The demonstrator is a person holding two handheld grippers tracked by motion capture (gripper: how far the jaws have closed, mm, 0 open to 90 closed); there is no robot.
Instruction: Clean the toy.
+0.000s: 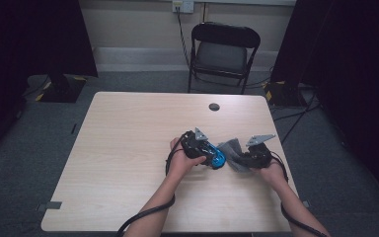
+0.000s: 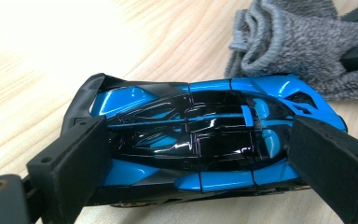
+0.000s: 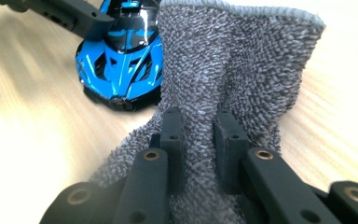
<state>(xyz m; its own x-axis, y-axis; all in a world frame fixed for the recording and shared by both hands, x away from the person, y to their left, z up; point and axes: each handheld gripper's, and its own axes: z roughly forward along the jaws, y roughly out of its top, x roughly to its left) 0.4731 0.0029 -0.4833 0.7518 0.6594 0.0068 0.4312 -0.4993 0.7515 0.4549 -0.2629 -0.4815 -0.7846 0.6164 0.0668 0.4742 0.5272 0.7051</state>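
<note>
Gloss, terry and wood grain
The car (image 2: 200,140) looks like glossy blue-and-black plastic with sharp reflections; the cloth (image 3: 233,70) is grey, looped and rough with a stitched hem; the bench (image 1: 128,148) is pale, smooth wood-grain; the hand-held gripper (image 3: 198,140) pads are matt black.

quick count: one blue-black toy car (image 2: 200,140), one grey fuzzy cloth (image 3: 233,70), two tongs, left (image 1: 208,154) and right (image 1: 242,159), two hands, left (image 1: 180,160) and right (image 1: 271,173). one table (image 1: 128,148), one black folding chair (image 1: 223,52) behind it, one wall socket (image 1: 182,6) up back.
</note>
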